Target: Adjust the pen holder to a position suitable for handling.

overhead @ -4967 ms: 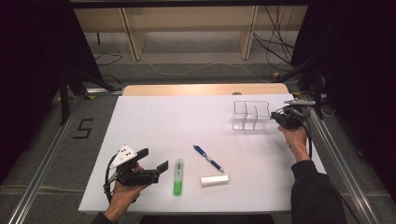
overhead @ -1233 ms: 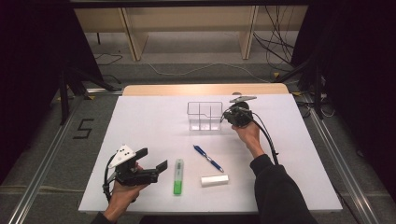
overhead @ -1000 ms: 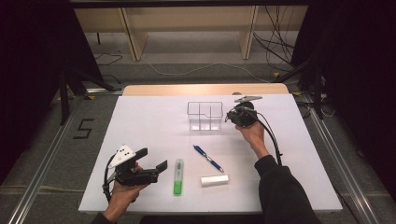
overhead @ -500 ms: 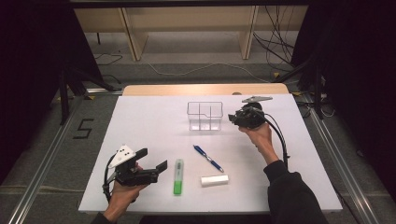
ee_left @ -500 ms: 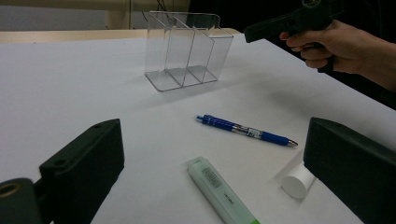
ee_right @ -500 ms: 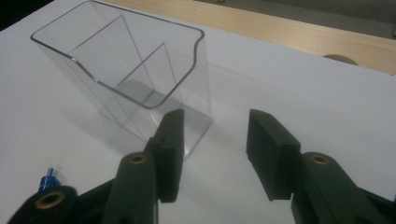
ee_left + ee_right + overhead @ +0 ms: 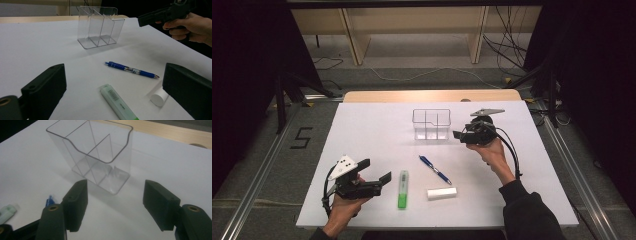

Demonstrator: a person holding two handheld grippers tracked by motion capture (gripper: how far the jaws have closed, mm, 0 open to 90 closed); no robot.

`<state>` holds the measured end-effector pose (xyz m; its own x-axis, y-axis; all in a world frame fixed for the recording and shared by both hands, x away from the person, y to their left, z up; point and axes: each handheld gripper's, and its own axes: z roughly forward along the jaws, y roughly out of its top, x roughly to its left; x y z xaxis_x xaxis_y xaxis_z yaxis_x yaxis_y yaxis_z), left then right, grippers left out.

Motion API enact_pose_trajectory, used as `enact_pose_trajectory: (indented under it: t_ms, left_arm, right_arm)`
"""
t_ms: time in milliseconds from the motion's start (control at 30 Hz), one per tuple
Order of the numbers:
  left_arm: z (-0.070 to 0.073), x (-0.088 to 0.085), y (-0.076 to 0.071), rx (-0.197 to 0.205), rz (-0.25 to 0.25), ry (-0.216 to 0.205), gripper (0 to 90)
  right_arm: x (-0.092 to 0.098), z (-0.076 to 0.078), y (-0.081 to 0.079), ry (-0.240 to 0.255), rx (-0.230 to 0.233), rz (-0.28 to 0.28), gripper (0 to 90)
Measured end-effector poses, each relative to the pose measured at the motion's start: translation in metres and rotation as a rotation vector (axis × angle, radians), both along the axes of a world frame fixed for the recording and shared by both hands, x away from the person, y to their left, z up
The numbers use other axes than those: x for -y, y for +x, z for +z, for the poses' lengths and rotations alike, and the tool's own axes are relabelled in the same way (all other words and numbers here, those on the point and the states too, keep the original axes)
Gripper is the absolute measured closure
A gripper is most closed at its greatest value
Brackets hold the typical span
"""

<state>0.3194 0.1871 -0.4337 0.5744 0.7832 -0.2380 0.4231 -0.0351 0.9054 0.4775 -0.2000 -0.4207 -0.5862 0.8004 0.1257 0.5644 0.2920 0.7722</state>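
Between the right gripper's (image 7: pixel 113 206) two black pads (image 7: pixel 76 203) nothing is being held: the jaws have just been opening and are standing released, and the clear plastic organizer (image 7: pixel 96 157) is sitting free on the white table (image 7: pixel 30 165) just beyond them, in the upper middle of the right gripper view. In the high view that organizer (image 7: pixel 431 124) is standing upright at centre frame, just left of the right gripper (image 7: pixel 459 135), apart from it.

Toward the lower left of the high view, the left gripper (image 7: pixel 379 172) is hovering with its jaws spread and empty, near the green highlighter (image 7: pixel 403 188). The blue pen (image 7: pixel 435 169) and the white cylinder (image 7: pixel 442 193) are lying to the right of the highlighter.

Judging from this, the light, empty organizer is likely tipping or sliding easily, so a pad clipping its near wall as the right hand is pulling away could knock it over. Its trailing cable (image 7: pixel 512 152) could also be sweeping across the pen. The white cylinder could roll if nudged.
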Motion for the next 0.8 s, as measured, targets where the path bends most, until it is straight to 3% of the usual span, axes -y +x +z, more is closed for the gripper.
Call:
enact_pose_trajectory:
  t_ms: [800]
  left_arm:
    - [0.0, 0.0, 0.001, -0.01, 0.001, -0.004, 4.5]
  right_arm:
    - [-0.024, 0.01, -0.027, -0.015, -0.023, 0.117, 25.3]
